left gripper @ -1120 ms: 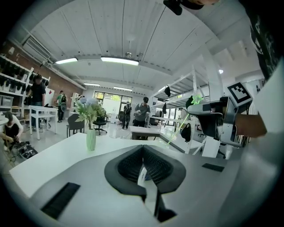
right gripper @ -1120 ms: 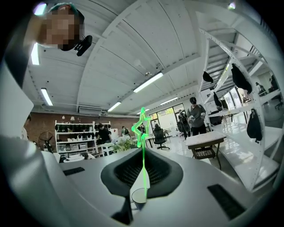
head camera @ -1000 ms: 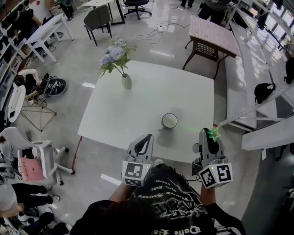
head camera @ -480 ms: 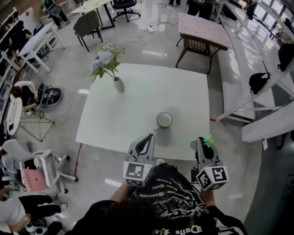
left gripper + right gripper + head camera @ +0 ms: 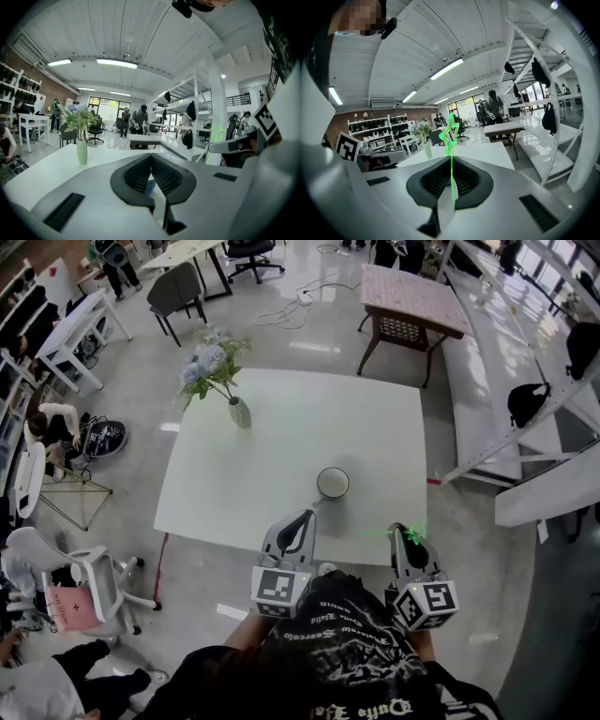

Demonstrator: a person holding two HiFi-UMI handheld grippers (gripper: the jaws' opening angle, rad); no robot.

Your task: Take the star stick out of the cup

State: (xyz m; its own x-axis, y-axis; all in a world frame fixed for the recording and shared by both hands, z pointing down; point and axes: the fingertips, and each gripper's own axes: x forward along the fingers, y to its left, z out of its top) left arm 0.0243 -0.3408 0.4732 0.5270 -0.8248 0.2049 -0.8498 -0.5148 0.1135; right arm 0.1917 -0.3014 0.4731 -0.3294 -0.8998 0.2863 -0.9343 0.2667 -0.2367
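The right gripper (image 5: 405,533), at the lower right of the head view, pinches the green star stick (image 5: 451,132) between its jaws; the stick is clear of the cup (image 5: 333,483), which stands mid-frame on the white table (image 5: 272,456); the left gripper (image 5: 297,527), lower centre, has its jaws pressed together on nothing.
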